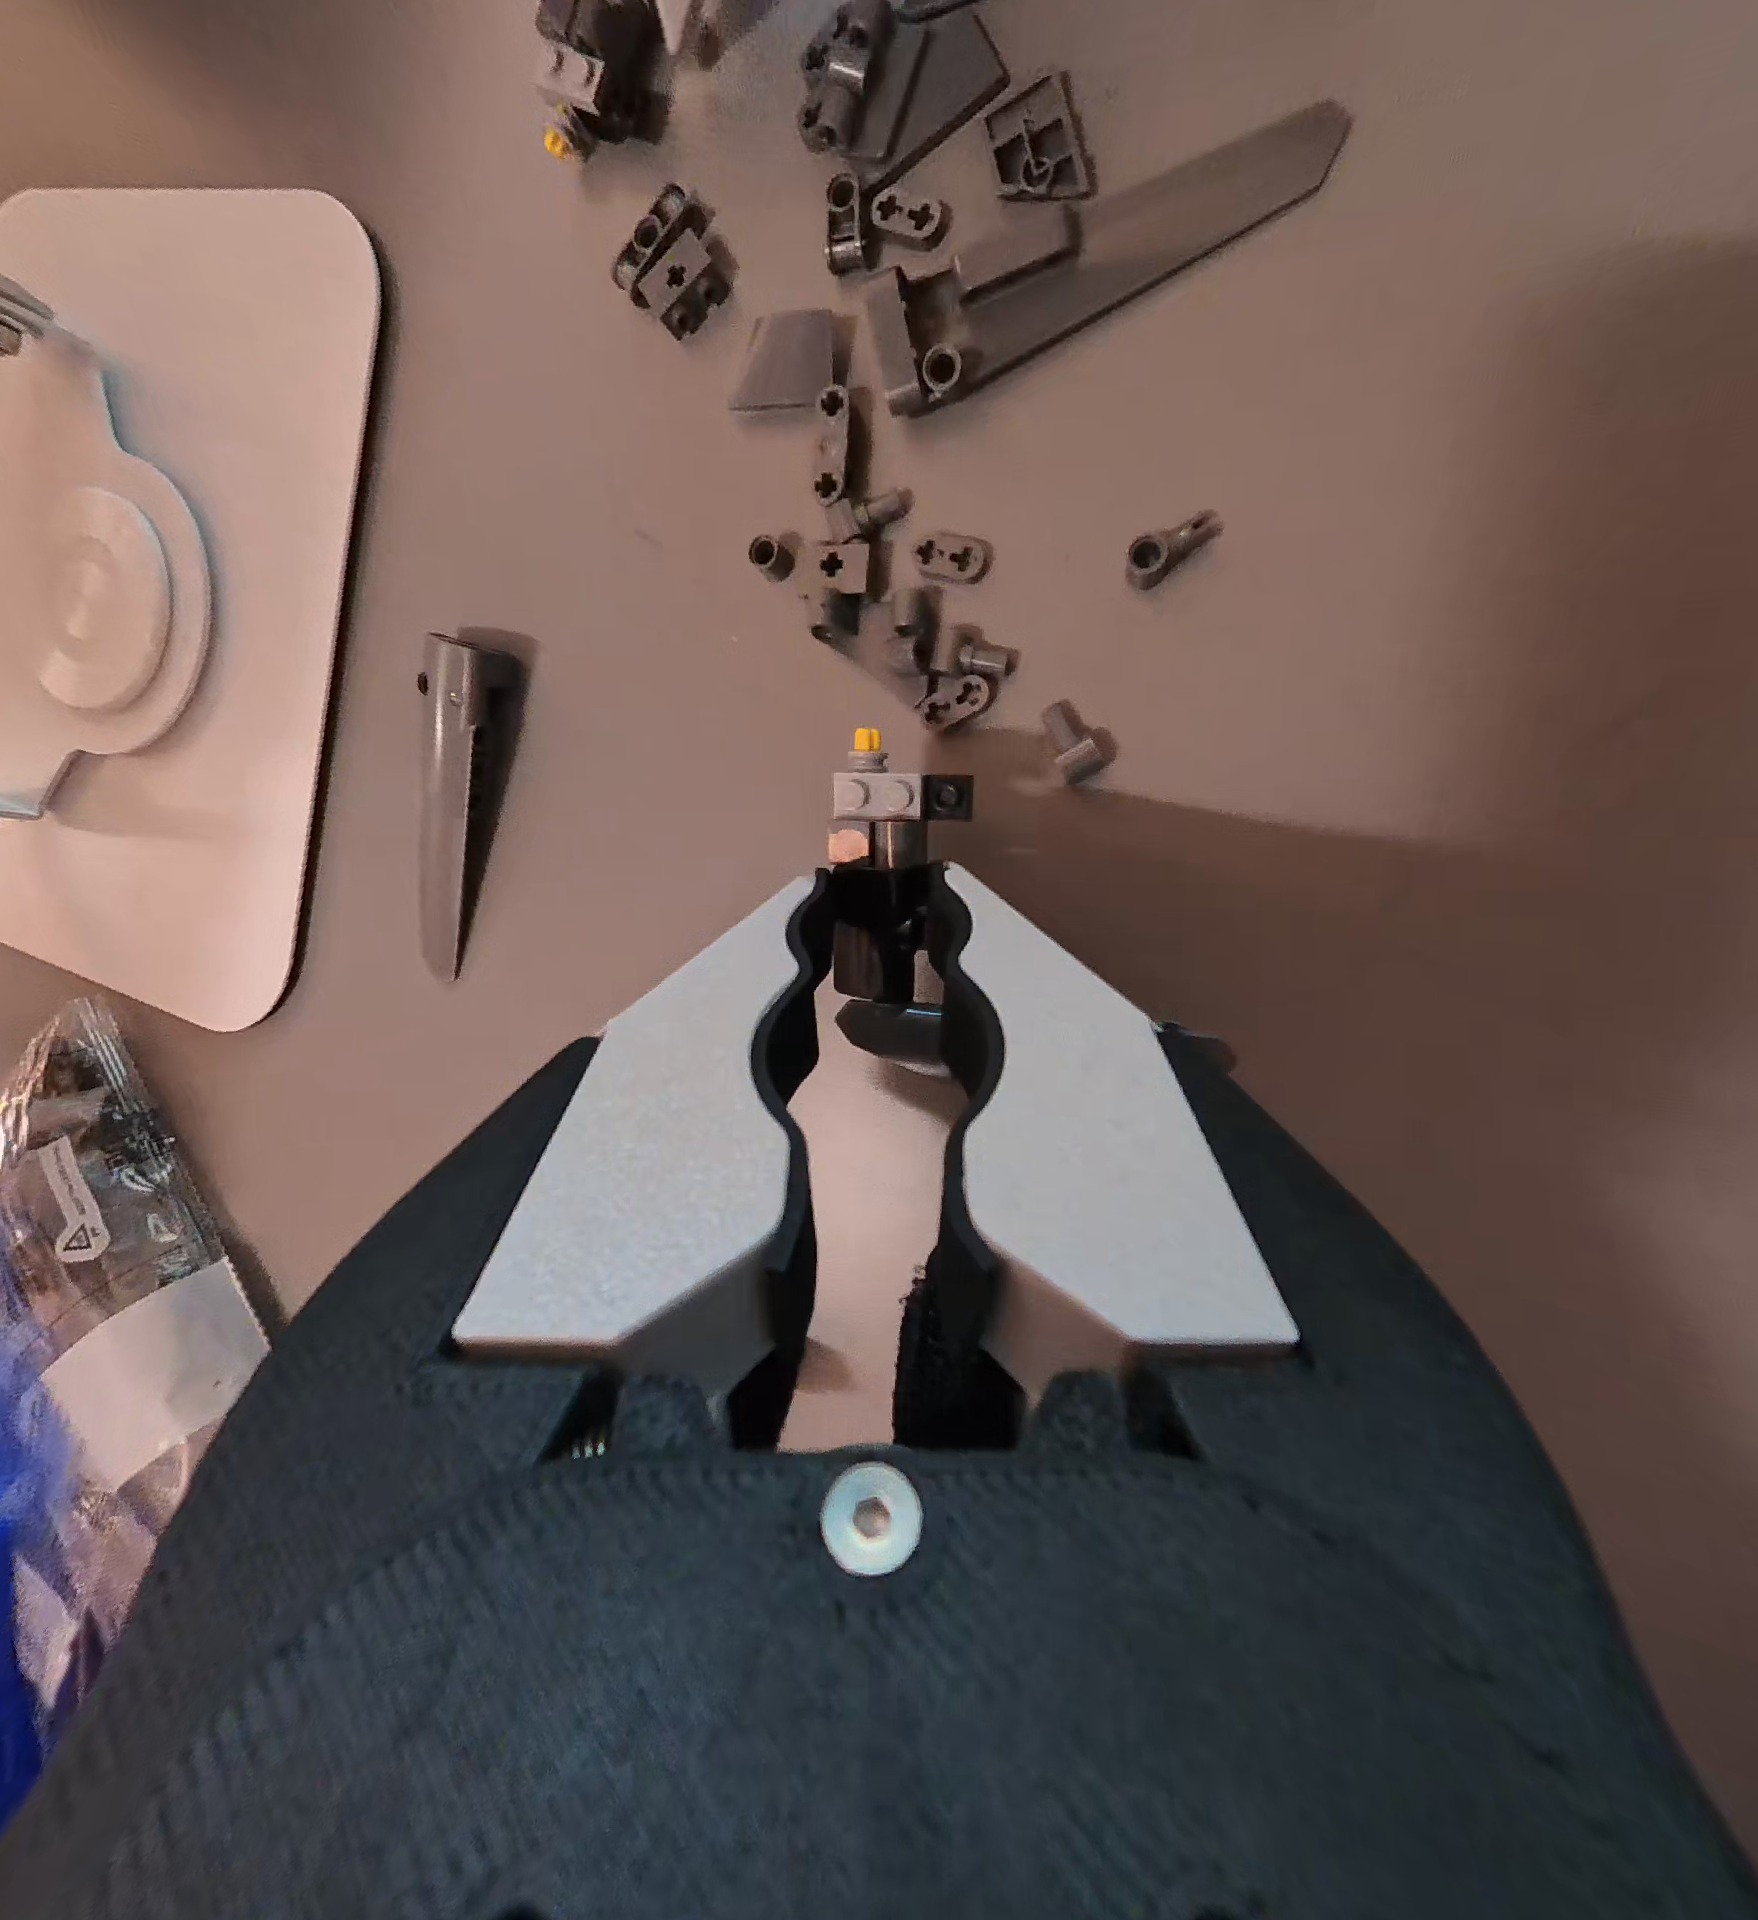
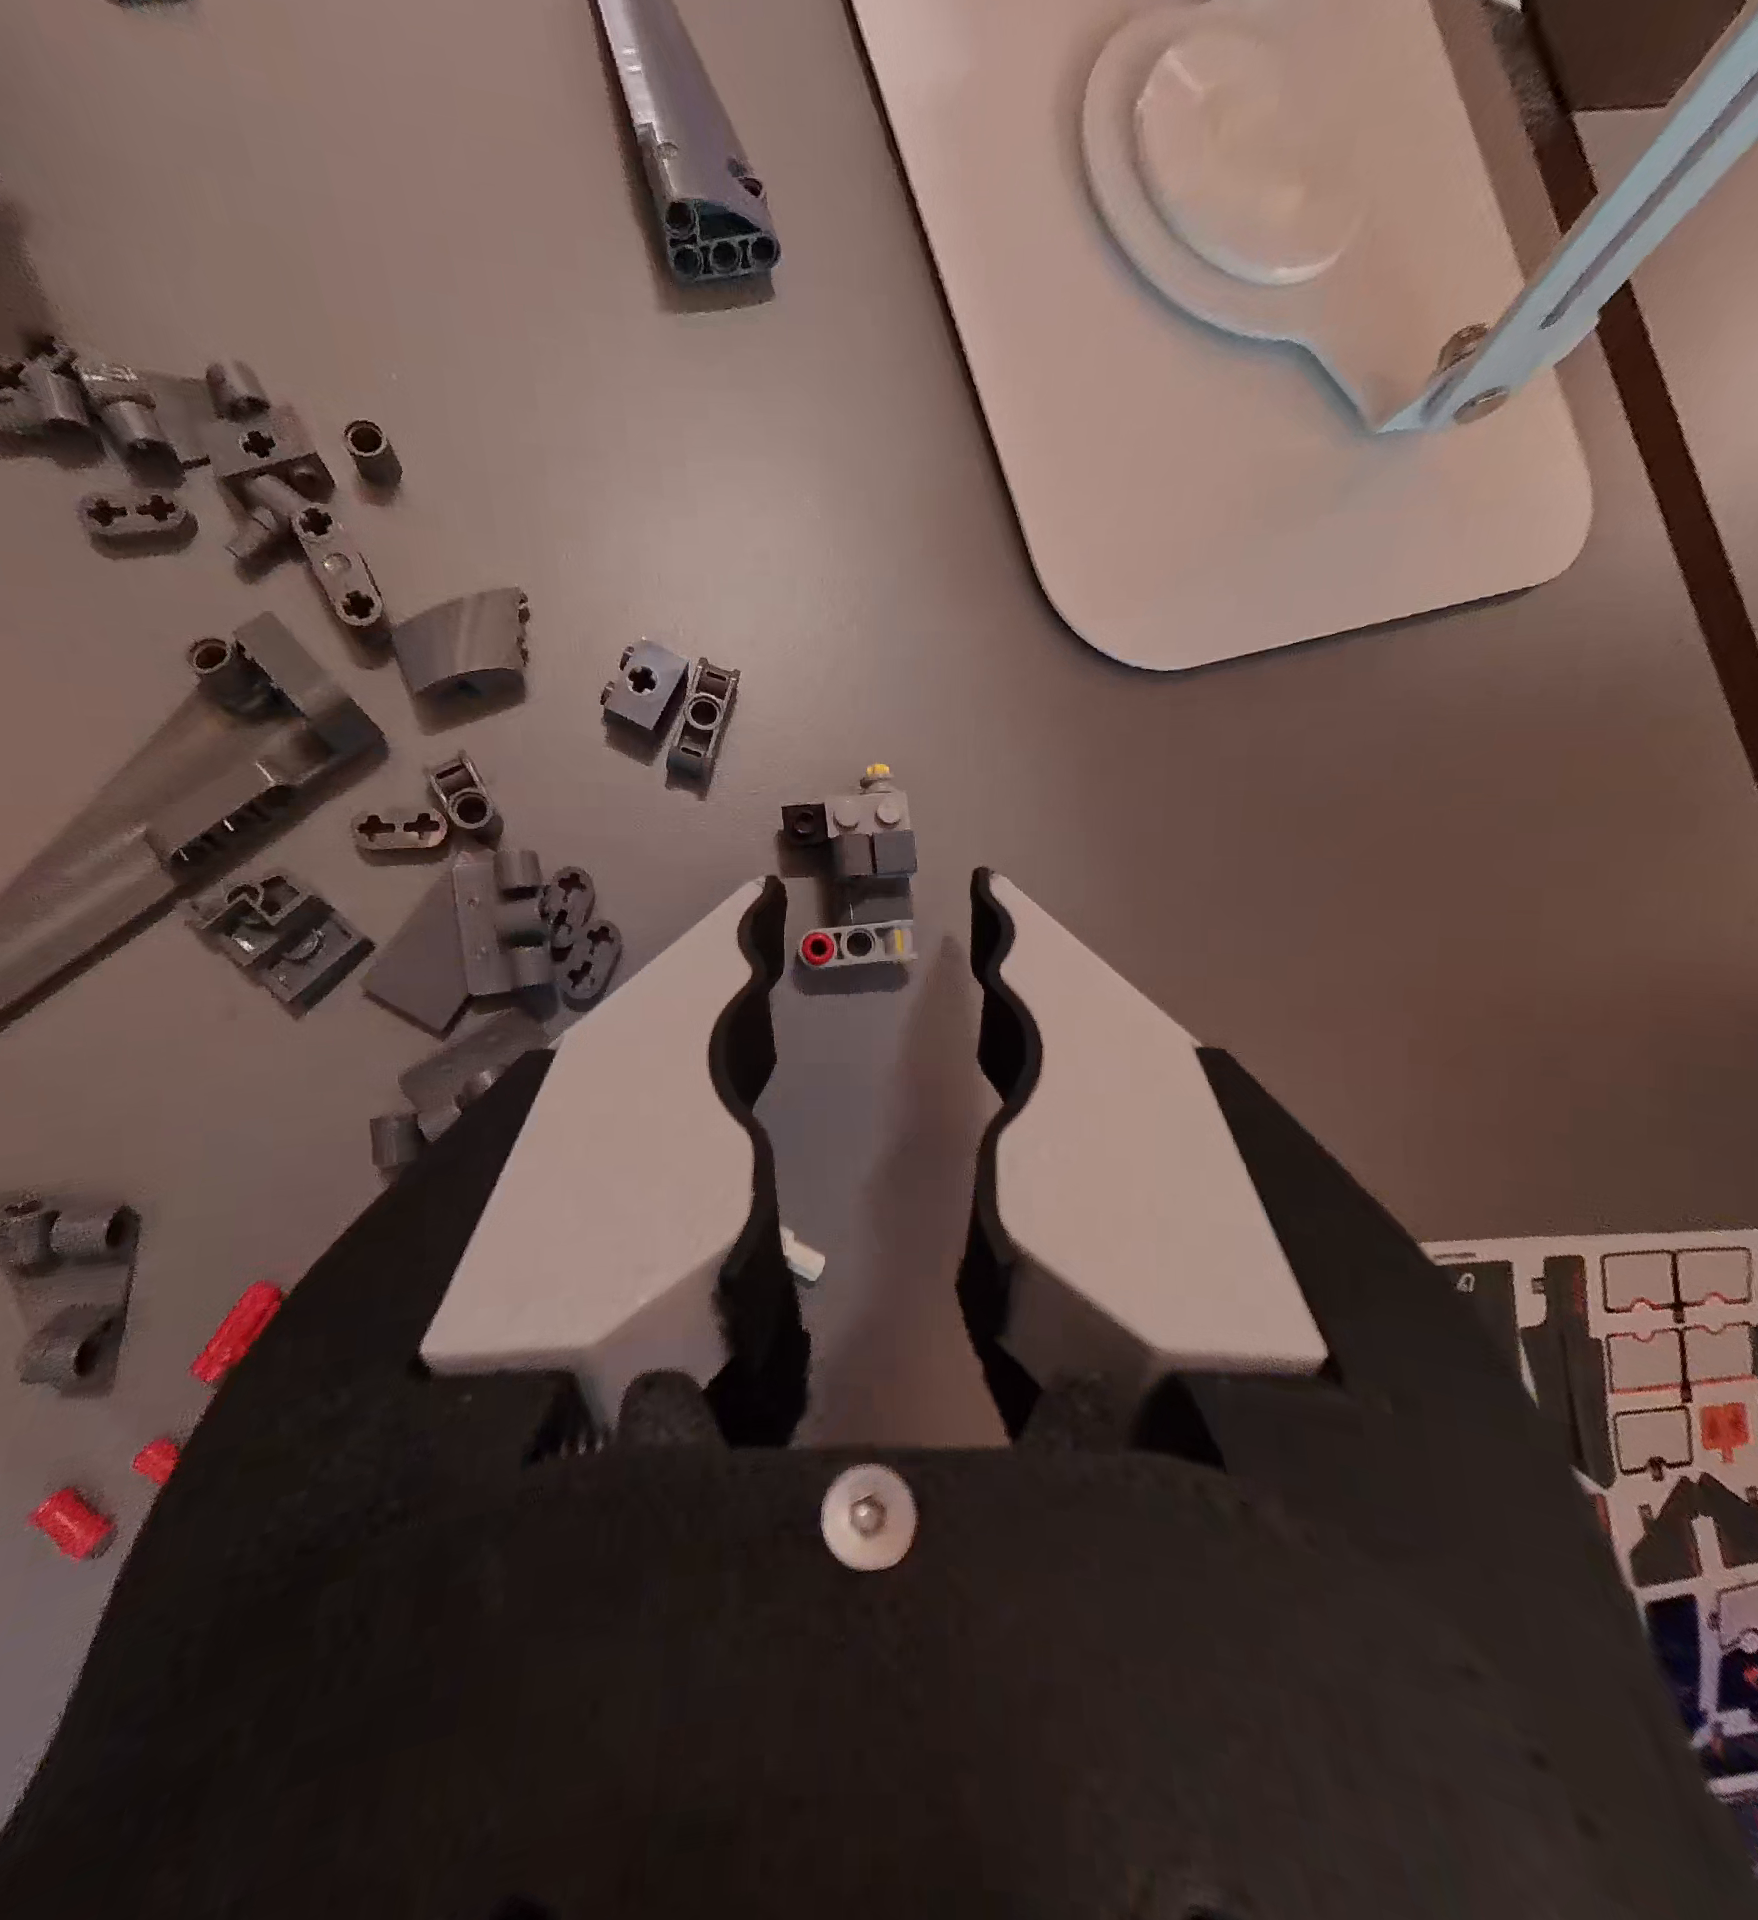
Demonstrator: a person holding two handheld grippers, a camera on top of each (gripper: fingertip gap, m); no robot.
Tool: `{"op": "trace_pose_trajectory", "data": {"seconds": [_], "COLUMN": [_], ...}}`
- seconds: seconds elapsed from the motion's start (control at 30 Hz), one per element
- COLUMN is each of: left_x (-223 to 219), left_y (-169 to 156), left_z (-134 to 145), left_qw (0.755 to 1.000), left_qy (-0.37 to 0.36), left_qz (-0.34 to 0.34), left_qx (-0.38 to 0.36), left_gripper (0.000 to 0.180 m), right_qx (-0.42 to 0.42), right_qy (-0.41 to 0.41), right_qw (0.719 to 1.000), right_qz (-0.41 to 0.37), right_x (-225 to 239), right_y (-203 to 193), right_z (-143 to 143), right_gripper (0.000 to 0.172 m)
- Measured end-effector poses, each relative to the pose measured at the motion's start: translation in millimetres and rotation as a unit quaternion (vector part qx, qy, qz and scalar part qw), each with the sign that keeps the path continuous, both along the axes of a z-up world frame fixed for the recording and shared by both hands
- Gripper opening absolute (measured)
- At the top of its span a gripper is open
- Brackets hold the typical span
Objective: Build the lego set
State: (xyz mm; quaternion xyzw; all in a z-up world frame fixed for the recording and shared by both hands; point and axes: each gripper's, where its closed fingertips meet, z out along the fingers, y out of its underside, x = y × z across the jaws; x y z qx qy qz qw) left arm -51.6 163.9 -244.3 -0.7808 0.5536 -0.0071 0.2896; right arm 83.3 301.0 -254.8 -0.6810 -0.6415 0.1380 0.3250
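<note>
Left gripper [image 1: 880, 894] clamps small brick assembly [image 1: 890, 821] above table [image 1: 1374, 623].

plastic bag [image 1: 75, 1247]: cut off left | sticker sheet [image 2: 1706, 1475]: cut off right

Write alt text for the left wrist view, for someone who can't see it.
The left gripper clamps a small brick assembly of grey and black pieces with a yellow tip. Ahead, loose grey building pieces lie scattered on a brown table; a white lamp base sits at left.
</note>
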Motion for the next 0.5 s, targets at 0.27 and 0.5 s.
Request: {"op": "trace_pose_trajectory", "data": {"seconds": [0.27, 0.5], "left_x": [-2, -1], "left_y": [-4, -9], "left_z": [-14, -18], "left_qw": [1.000, 1.000], "left_qy": [0.016, 0.016], "left_qz": [-0.007, -0.016], "left_qx": [-0.001, -0.002], "left_gripper": [0.016, 0.016], "right_qx": [-0.016, -0.010], "right_qy": [-0.004, 0.013], "right_qw": [1.000, 1.000], "right_qz": [-0.006, -0.010], "right_x": [-1, 1], "right_y": [4, 3], "right_z": [-6, 3], "right_gripper": [0.012, 0.007]}}
